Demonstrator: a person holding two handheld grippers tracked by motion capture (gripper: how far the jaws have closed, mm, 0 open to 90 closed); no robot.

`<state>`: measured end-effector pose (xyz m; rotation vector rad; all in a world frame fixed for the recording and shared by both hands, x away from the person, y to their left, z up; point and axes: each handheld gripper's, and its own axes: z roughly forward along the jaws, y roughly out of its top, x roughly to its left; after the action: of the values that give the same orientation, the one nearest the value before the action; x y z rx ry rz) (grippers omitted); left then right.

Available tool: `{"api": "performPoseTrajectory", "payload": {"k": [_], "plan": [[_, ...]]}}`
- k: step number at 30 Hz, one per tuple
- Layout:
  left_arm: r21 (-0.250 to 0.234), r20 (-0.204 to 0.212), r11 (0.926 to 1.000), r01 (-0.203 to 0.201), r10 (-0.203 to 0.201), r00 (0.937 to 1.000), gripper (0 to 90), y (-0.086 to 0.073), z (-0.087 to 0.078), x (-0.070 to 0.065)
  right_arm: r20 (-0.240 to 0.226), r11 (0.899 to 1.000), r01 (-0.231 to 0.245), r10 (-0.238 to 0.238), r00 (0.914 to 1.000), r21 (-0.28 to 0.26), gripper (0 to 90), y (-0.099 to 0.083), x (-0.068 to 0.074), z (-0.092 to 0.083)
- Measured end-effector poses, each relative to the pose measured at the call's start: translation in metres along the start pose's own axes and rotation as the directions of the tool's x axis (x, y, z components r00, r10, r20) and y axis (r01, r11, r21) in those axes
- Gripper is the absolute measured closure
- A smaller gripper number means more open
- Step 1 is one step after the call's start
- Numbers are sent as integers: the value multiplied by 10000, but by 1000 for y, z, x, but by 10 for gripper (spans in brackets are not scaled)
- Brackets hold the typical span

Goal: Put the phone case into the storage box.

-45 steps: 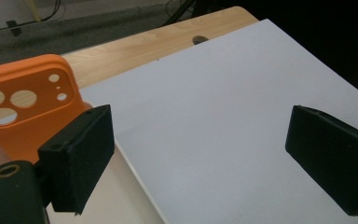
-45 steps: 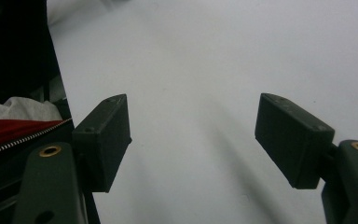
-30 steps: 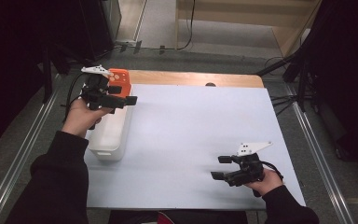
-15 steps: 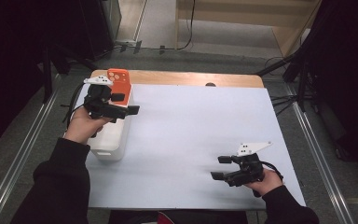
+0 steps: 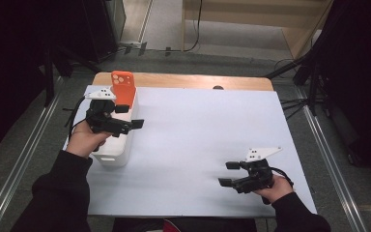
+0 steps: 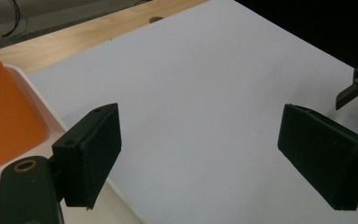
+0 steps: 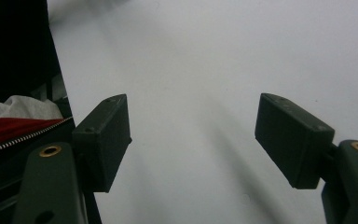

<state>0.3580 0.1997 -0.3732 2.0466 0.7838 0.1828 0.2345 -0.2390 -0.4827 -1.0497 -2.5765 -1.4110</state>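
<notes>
High view: left gripper [image 5: 134,117] over white rectangular plastic bin [image 5: 118,145] at left edge of matte white table sheet [image 5: 203,145]; smooth orange phone case [image 5: 123,86] stands upright at bin's far end. Right gripper [image 5: 228,173] low near front right, jaws apart, empty.

Left gripper view: blocky black jaws wide, nothing between; orange case and white bin rim [image 6: 51,116] at left.

Right gripper view: jaws spread over bare sheet [image 7: 200,70].
</notes>
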Motion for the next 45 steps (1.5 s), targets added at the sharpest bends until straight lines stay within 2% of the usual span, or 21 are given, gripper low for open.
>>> {"api": "performPoseTrajectory", "payload": {"k": [3,12,15,21,29,45], "plan": [[97,73,9997,-226,225,9997,132,-4,-1,-2,9,10000,-24,24,10000,-4,256,0,0,0],[-31,51,9993,-370,370,9993,132,-18,-2,-11,22,10000,21,-21,10000,-14,256,0,0,-1],[-64,92,9996,-287,288,9995,132,-24,-3,-12,9,10000,4,-4,10000,-5,256,0,0,-1],[79,43,9990,-438,437,9990,132,-35,-5,-17,18,10000,-24,24,10000,11,256,0,0,0],[-57,80,9982,-589,589,9982,132,-49,-9,-27,29,10000,-17,17,10000,20,256,0,0,0],[-14,543,9931,-1175,1174,9916,132,-64,-4,-53,8,10000,-4,4,10000,47,256,0,0,0]]}}
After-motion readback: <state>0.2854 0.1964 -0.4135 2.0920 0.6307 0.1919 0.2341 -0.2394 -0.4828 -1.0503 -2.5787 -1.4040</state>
